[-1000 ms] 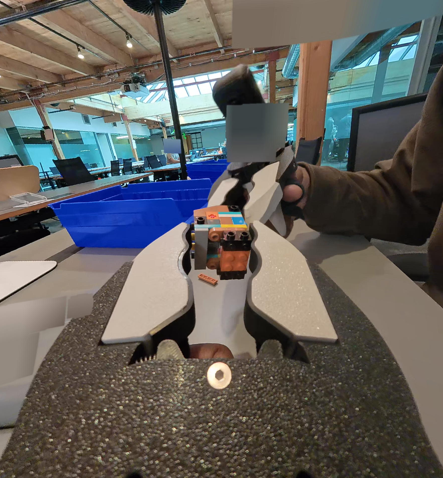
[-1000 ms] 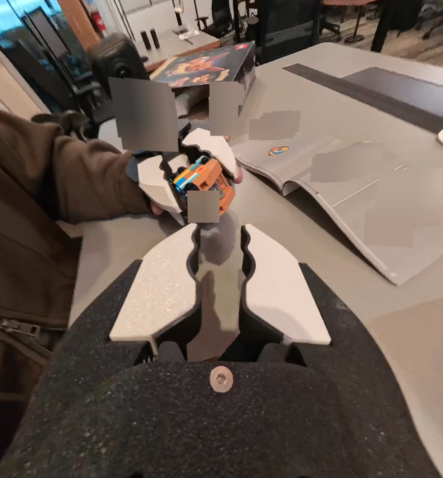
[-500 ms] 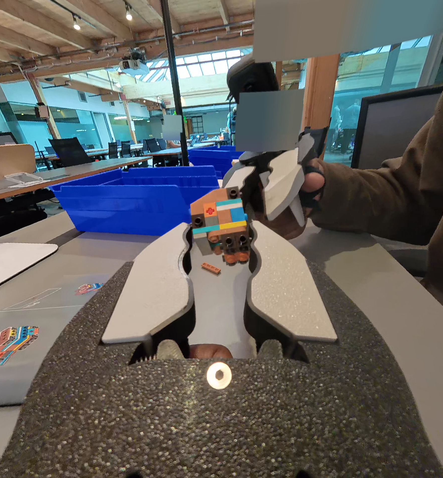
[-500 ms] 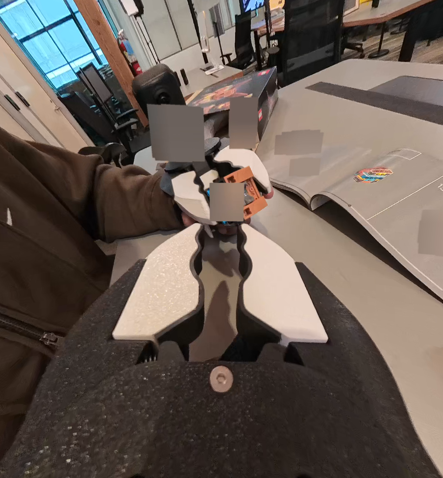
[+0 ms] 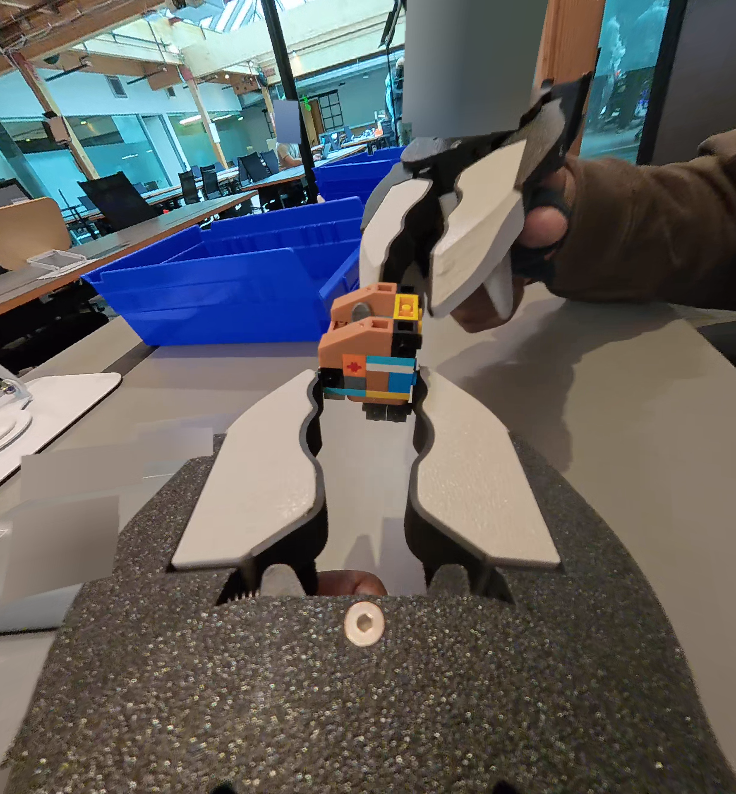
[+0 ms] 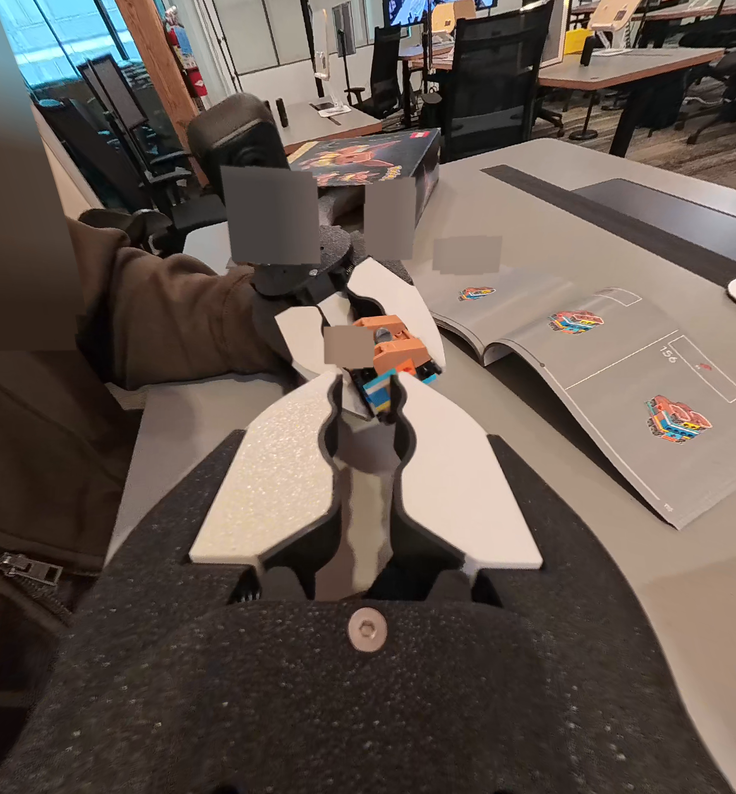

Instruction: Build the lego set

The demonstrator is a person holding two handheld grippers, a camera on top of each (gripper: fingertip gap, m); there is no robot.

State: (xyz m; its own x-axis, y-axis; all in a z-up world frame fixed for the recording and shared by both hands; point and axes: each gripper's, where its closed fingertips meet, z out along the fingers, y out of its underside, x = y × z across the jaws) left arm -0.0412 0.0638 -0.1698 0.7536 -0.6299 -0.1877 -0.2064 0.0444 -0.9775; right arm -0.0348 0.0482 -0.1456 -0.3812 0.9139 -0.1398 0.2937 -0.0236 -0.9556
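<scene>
Across the left wrist view from left to right: a white flat stand base (image 5: 43, 399) lies on the grey desk (image 5: 594, 412) at nine o'clock, with the edge of an open instruction booklet (image 5: 13, 618) below it at the frame edge. Behind, at eleven o'clock, blue plastic bins (image 5: 211, 292) sit on the desk, and past them stretches an open office with long tables, dark chairs, glass partitions and a timber-beamed ceiling. A black pole (image 5: 288, 94) rises at twelve o'clock.

At the centre, the left tongs (image 5: 368, 386) are narrowed onto the lego build (image 5: 370, 348), an orange-brown block with blue, yellow and black bricks, held clear above the desk. The right tongs (image 5: 413, 288) come in from one o'clock, gripped by a hand (image 5: 542, 232) in a brown sleeve, their tips at the build's upper edge.

In the right wrist view, the brown sleeve (image 6: 177, 309) fills nine o'clock. The right tongs (image 6: 368, 391) stand at a narrow gap with the lego build (image 6: 394, 348) and a tip of the left tongs (image 6: 353, 339) right at their ends; whether they pinch the build cannot be told. At twelve o'clock a dark lego box (image 6: 370, 159) lies on the desk (image 6: 615, 601), with office chairs and tables beyond. From two to three o'clock the open instruction booklet (image 6: 594, 386) lies flat, showing coloured build drawings.
</scene>
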